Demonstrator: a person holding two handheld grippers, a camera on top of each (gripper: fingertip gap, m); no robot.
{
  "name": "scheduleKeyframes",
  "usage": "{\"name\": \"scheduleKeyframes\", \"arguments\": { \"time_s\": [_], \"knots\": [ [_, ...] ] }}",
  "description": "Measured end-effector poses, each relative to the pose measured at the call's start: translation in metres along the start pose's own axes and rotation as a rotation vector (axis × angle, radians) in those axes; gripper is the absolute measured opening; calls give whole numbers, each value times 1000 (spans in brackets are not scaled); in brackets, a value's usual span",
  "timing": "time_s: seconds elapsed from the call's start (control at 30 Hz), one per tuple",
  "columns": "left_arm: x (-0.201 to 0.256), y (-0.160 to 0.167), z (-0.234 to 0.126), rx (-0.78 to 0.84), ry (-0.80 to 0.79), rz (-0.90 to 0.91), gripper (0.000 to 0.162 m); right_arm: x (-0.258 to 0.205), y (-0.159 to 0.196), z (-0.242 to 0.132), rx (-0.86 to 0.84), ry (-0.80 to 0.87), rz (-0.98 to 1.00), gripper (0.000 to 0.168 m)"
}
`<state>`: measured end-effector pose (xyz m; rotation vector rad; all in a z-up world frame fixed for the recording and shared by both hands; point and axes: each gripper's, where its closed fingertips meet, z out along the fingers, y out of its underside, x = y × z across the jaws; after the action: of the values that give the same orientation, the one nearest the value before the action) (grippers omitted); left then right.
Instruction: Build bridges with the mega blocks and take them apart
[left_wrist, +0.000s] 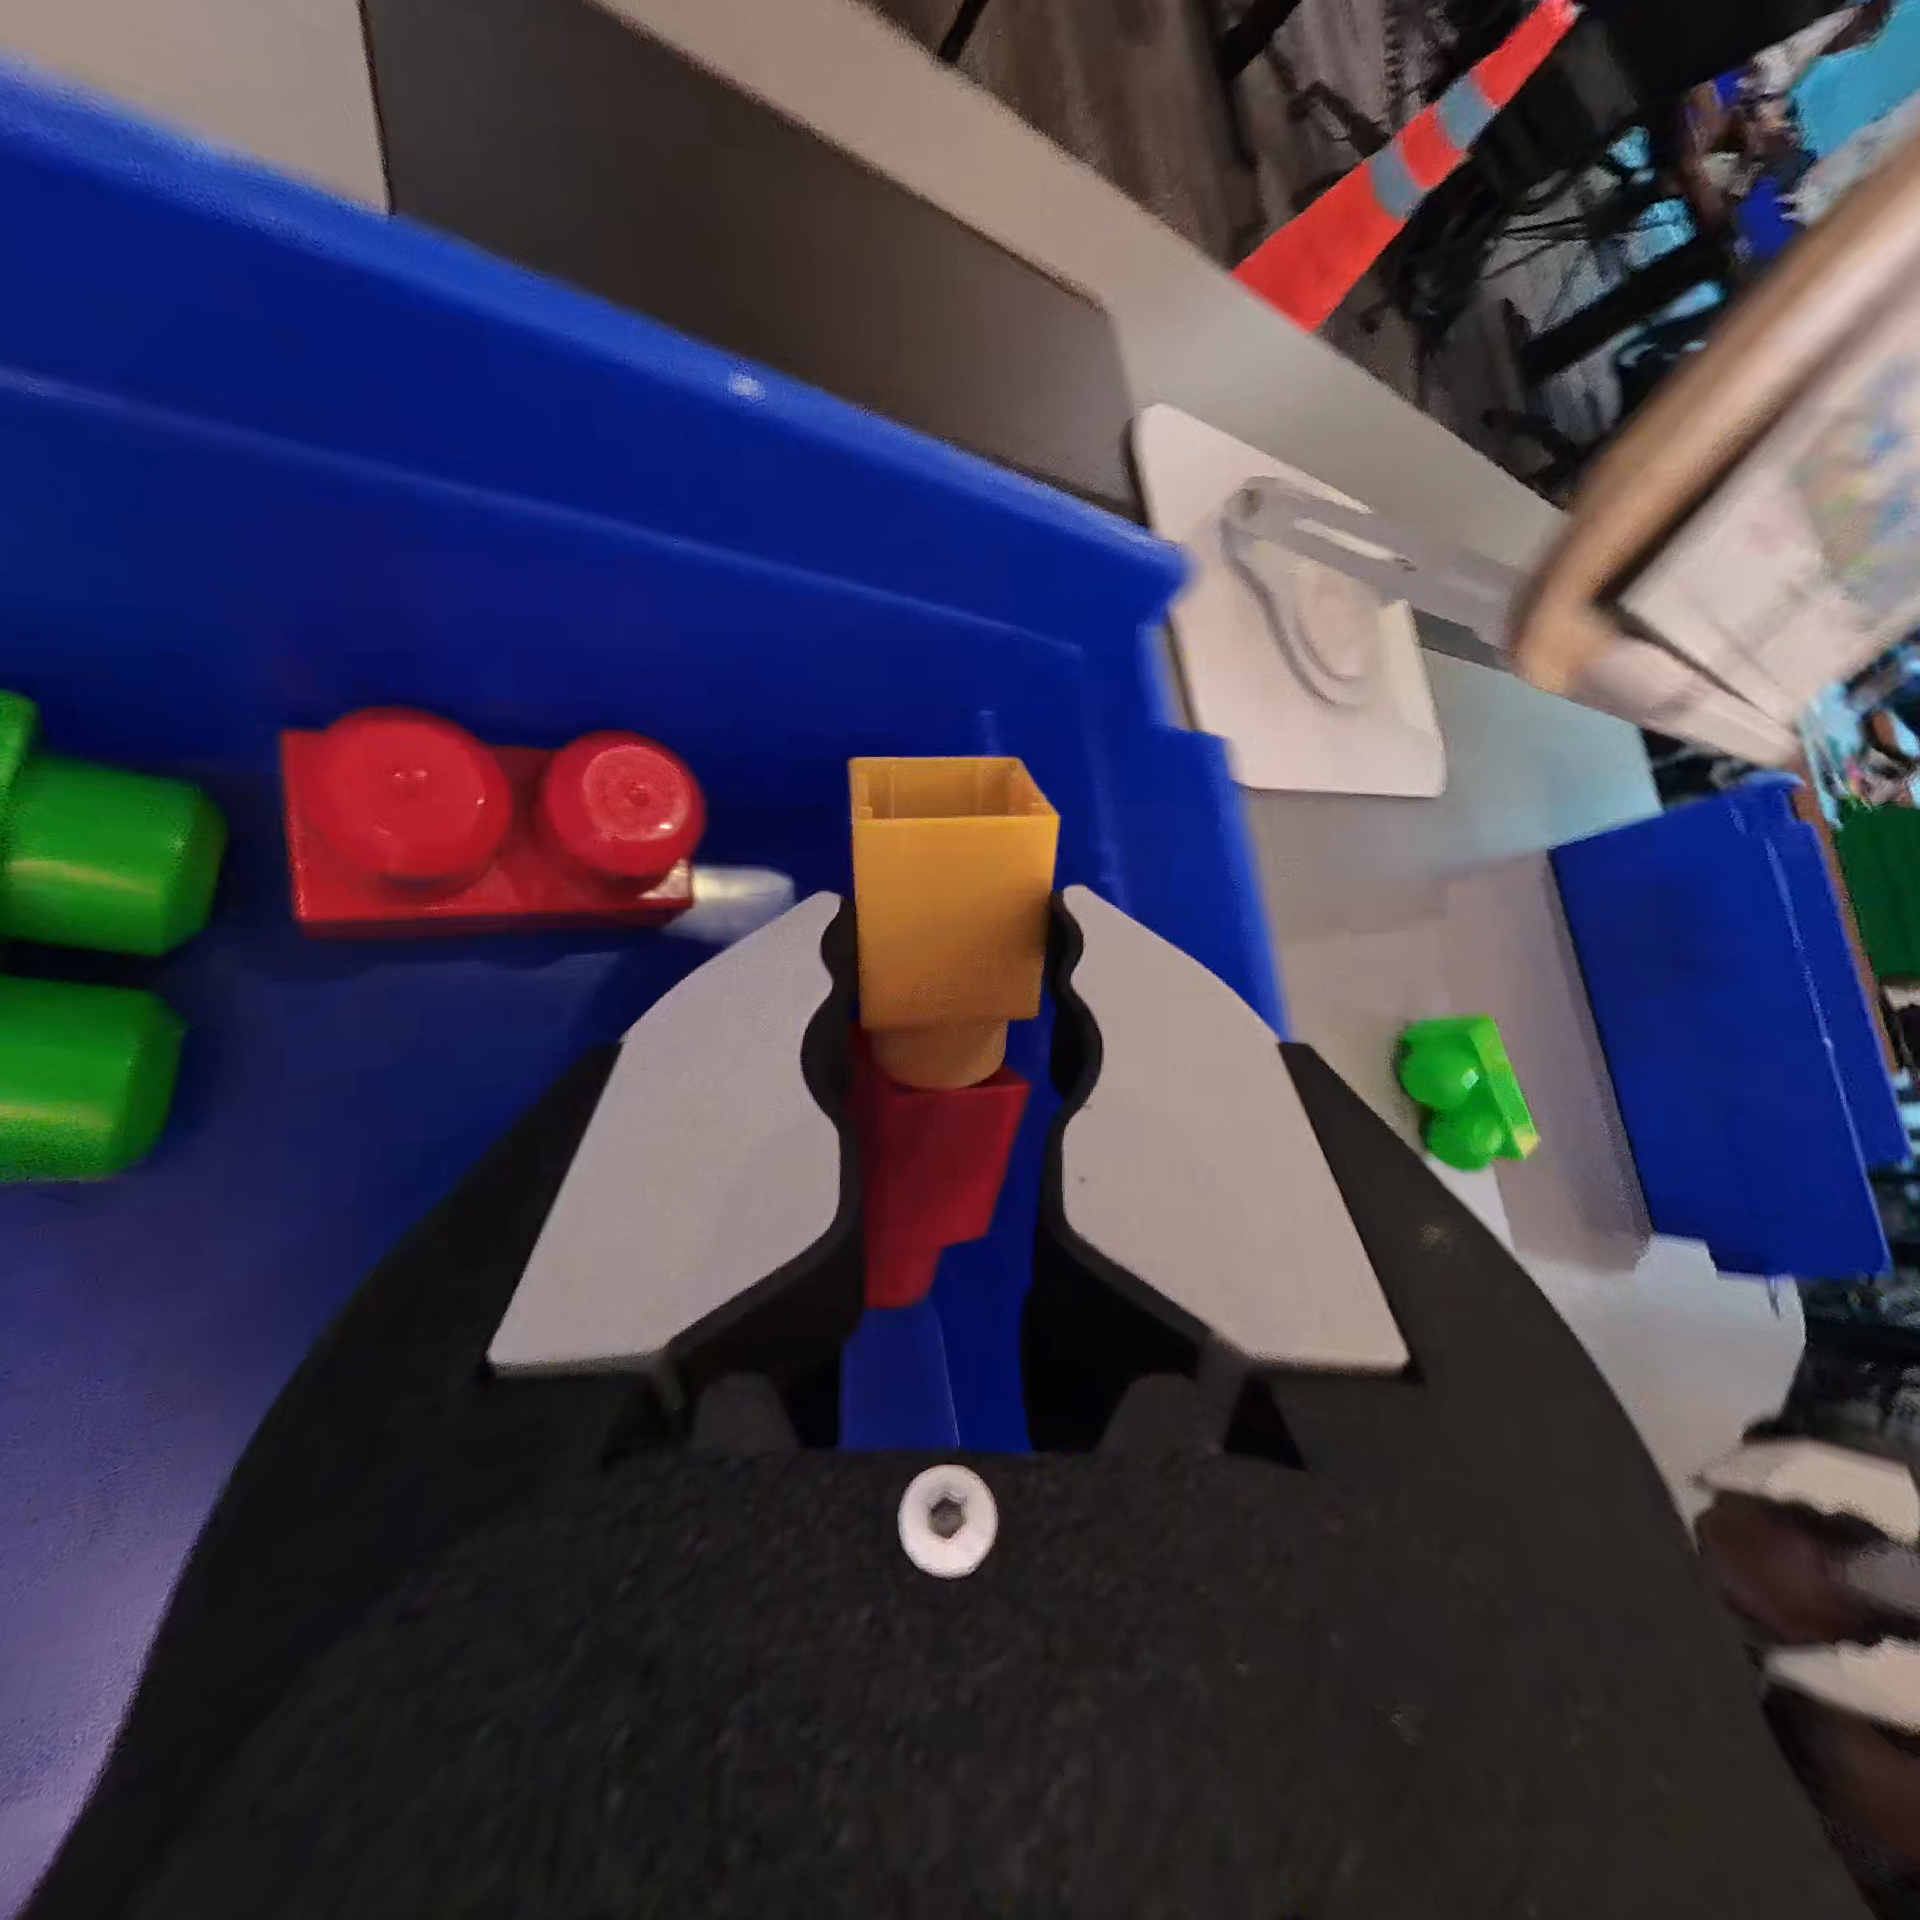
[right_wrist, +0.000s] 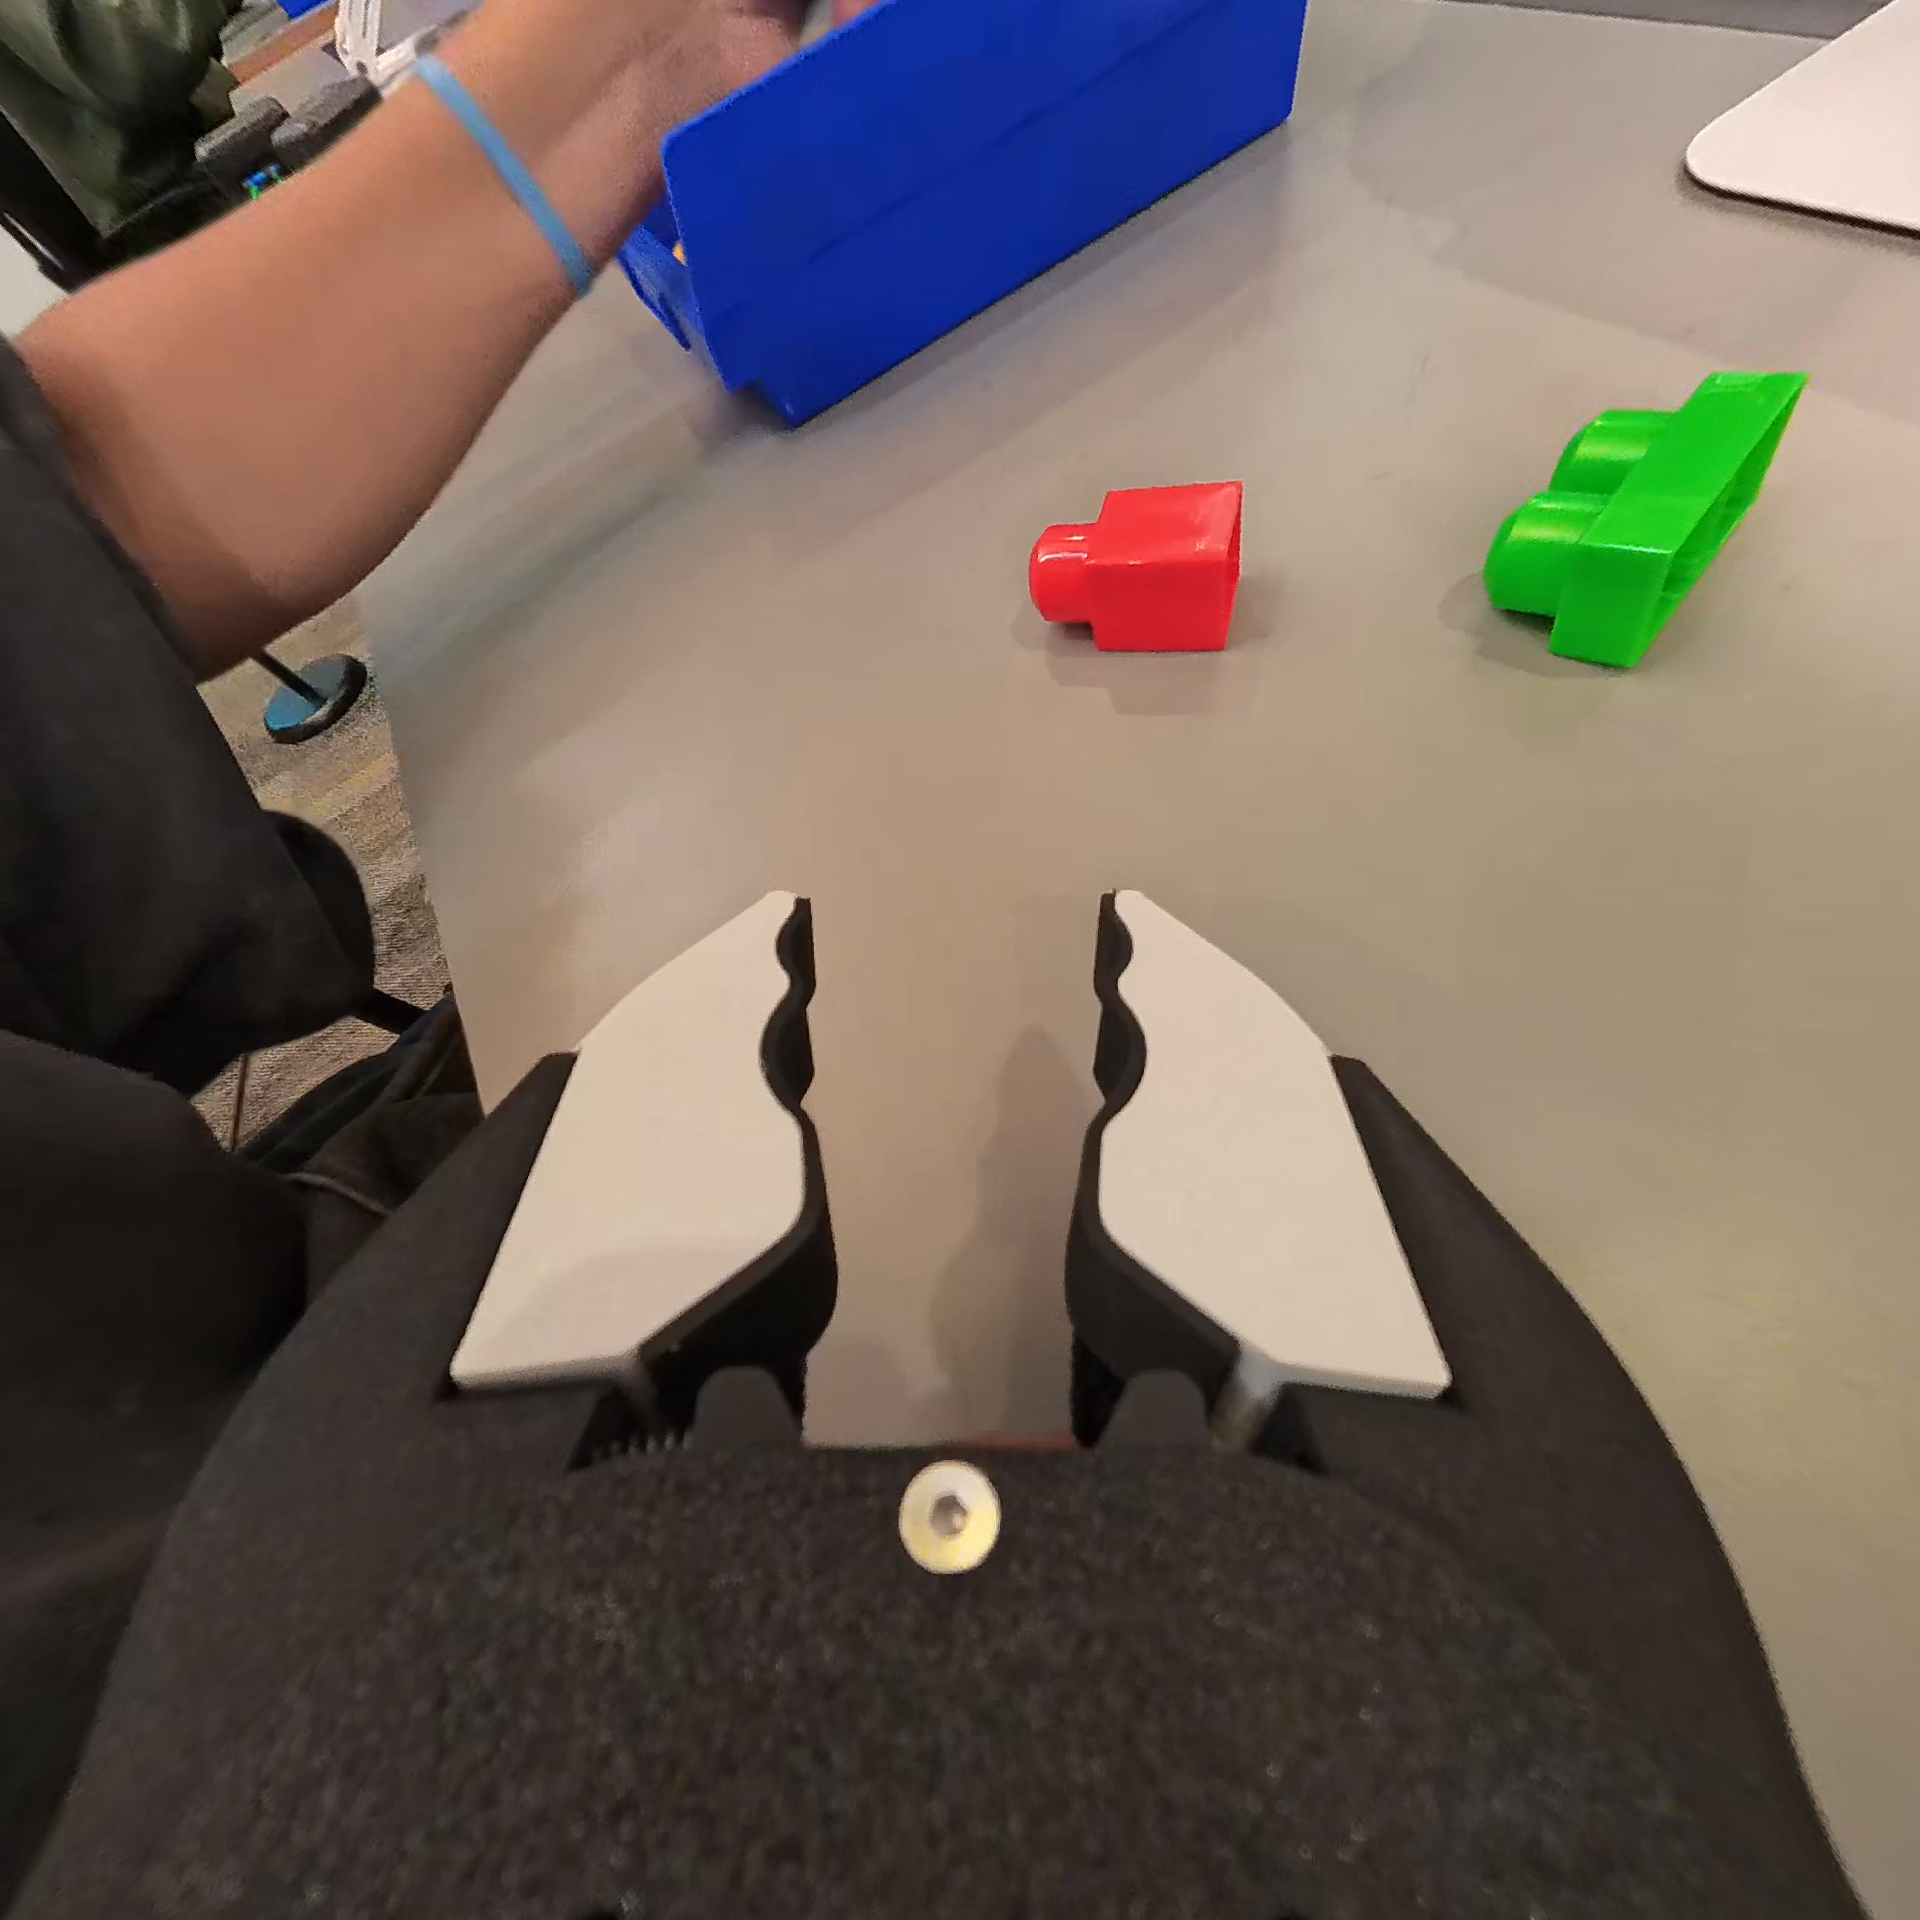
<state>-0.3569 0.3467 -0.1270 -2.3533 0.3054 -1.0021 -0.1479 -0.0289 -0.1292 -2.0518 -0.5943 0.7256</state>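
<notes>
the left gripper (left_wrist: 948, 914) pinches a yellow block (left_wrist: 951, 894) inside the blue bin (left_wrist: 520, 499); the right gripper (right_wrist: 954, 914) hangs spread and empty. a red block (right_wrist: 1143, 566) and green block (right_wrist: 1642, 520) lie apart on the table (right_wrist: 935, 779); no bridge is begun, by the look of it.

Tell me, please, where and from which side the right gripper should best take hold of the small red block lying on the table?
Probably the square body of the red block, not its stud. The block lies on its side on the grey table, stud pointing left, so the body's flat near and far faces are offered. The open right gripper could come from above, one finger on each face.
</notes>
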Motion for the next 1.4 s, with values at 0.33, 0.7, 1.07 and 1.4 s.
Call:
{"name": "scheduleKeyframes", "arguments": {
  "time_s": [0.33, 0.7, 1.07, 1.4],
  "knots": [
    [119, 93, -137, 73, 175, 425, 34, 2, -8, -15, 37, 29, -14, 52],
    [170, 245, -72, -423, 19, 650, 34, 3, -6, -17, 39, 42, -17, 52],
    [216, 262, 27, -610, -204, 899, 34, 2, 9, -14, 5, 34, -24, 52],
    [212, 261, 41, -615, -322, 948, 34, -4, 11, -17, -3, 15, -35, 52]
  ]
}}
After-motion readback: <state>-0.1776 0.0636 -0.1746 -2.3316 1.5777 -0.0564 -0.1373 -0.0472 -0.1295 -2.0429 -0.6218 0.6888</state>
